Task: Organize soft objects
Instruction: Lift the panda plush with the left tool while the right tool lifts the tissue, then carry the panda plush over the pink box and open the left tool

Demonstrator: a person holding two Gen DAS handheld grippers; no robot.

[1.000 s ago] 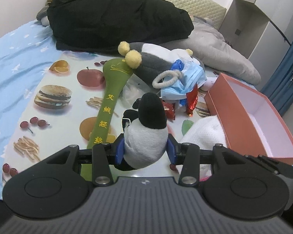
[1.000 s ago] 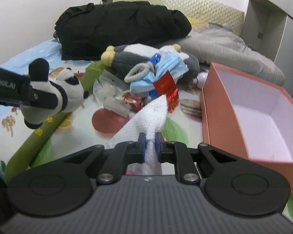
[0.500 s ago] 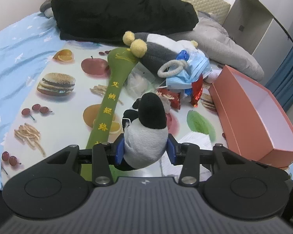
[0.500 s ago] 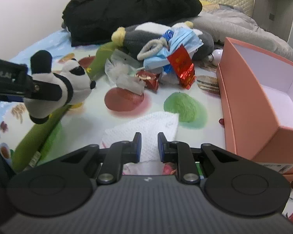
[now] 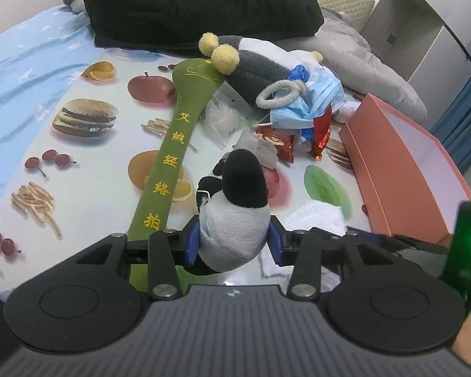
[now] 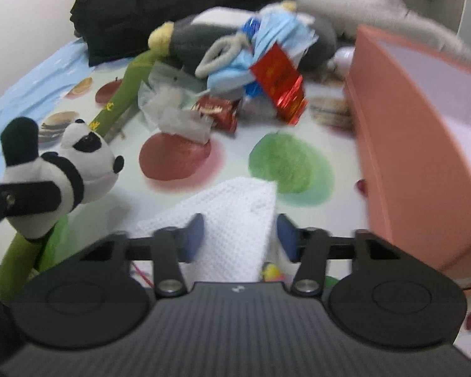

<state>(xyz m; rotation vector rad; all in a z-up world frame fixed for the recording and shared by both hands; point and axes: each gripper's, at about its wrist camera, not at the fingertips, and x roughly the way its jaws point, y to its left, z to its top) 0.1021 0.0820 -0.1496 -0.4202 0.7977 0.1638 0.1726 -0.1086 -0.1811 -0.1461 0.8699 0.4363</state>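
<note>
My left gripper (image 5: 234, 243) is shut on a black-and-white panda plush (image 5: 235, 216) and holds it above the printed mat; the panda also shows in the right wrist view (image 6: 62, 172). My right gripper (image 6: 240, 235) is open over a white waffle-weave cloth (image 6: 232, 216) that lies flat on the mat; the cloth also shows in the left wrist view (image 5: 318, 216). A long green plush bat (image 5: 175, 154) lies to the left. An open salmon box (image 6: 420, 132) stands at the right.
A pile at the back holds a grey plush (image 5: 254, 62), blue face masks (image 5: 311, 100), a white ring (image 5: 279, 92), red snack packets (image 5: 276, 141) and a clear bag (image 5: 223, 116). A black coat (image 5: 197, 6) and a grey pillow (image 5: 367, 66) lie behind.
My right gripper lowered the white cloth onto the mat, let it go and opened wide. My left gripper kept hold of the panda and shifted slightly.
</note>
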